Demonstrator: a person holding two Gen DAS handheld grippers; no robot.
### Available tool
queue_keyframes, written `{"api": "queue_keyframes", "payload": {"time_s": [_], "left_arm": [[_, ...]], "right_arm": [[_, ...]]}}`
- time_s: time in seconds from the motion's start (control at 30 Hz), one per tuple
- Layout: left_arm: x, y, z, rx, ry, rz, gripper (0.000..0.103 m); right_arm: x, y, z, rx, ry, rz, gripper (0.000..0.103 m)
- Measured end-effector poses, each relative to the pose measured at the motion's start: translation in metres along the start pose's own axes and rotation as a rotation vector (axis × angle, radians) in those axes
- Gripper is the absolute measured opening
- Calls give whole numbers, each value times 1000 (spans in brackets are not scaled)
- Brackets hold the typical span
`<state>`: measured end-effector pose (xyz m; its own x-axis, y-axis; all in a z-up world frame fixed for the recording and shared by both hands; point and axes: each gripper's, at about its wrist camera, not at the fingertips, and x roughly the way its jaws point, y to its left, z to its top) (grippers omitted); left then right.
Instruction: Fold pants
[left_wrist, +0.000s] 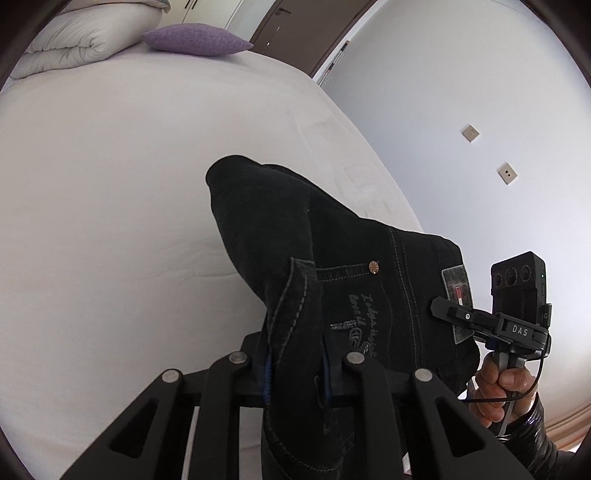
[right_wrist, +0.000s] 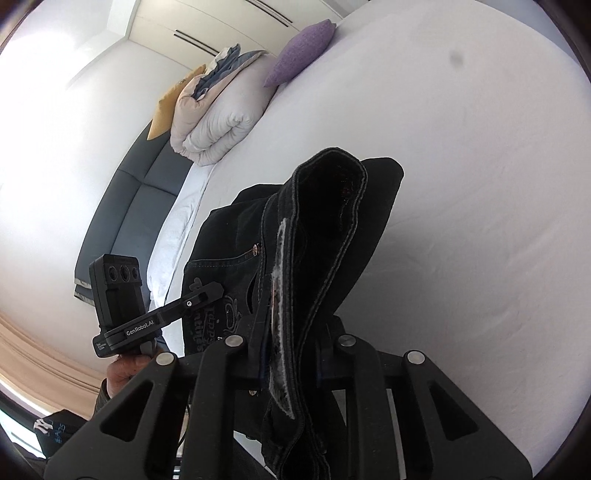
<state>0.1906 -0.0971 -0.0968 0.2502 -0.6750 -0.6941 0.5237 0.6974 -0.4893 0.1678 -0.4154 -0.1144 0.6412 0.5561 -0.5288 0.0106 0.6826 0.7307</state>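
The black denim pants (left_wrist: 332, 258) hang in the air above the white bed (left_wrist: 110, 203), held at the waistband by both grippers. My left gripper (left_wrist: 295, 373) is shut on the waistband near a back pocket with stitched lettering. My right gripper (right_wrist: 291, 362) is shut on the other waistband end; the pants (right_wrist: 332, 221) drape forward over it. The right gripper also shows in the left wrist view (left_wrist: 454, 314), clamped on the waist label. The left gripper shows in the right wrist view (right_wrist: 207, 293), at the pocket side.
A purple pillow (left_wrist: 195, 38) and a folded white duvet (left_wrist: 81, 40) lie at the bed's head. A dark headboard (right_wrist: 122, 214) runs along the bed's far side. A white wall (left_wrist: 461, 129) with two sockets stands beside the bed's edge.
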Motion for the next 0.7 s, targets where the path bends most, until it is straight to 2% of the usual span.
{"api": "queue_keyframes", "payload": {"time_s": [0.2, 0.3, 0.37, 0.43, 0.5, 0.6, 0.63, 0.67, 0.7], "left_arm": [[53, -7, 1, 3, 69, -26, 20], [76, -2, 0, -7, 86, -6, 22], [79, 6, -2, -30, 83, -19, 27], [79, 10, -4, -25, 78, -5, 39], [77, 15, -7, -33, 75, 15, 48], [71, 17, -12, -41, 63, -4, 51], [66, 20, -15, -33, 61, 2, 56], [60, 17, -18, -16, 50, 23, 58], [56, 13, -20, 2, 35, 36, 61]], "right_arm": [[-15, -54, 15, 65, 1, -49, 16], [-12, -86, 15, 92, 24, -65, 17], [-7, -101, 13, 102, 35, -71, 19], [-3, -107, 7, 105, 35, -66, 23], [-3, -111, 2, 120, 33, -69, 26], [-12, -117, -5, 118, -2, -76, 29], [-19, -118, -9, 118, -19, -82, 34], [-27, -120, -12, 122, -38, -86, 45], [-36, -119, -14, 128, -65, -98, 47]]}}
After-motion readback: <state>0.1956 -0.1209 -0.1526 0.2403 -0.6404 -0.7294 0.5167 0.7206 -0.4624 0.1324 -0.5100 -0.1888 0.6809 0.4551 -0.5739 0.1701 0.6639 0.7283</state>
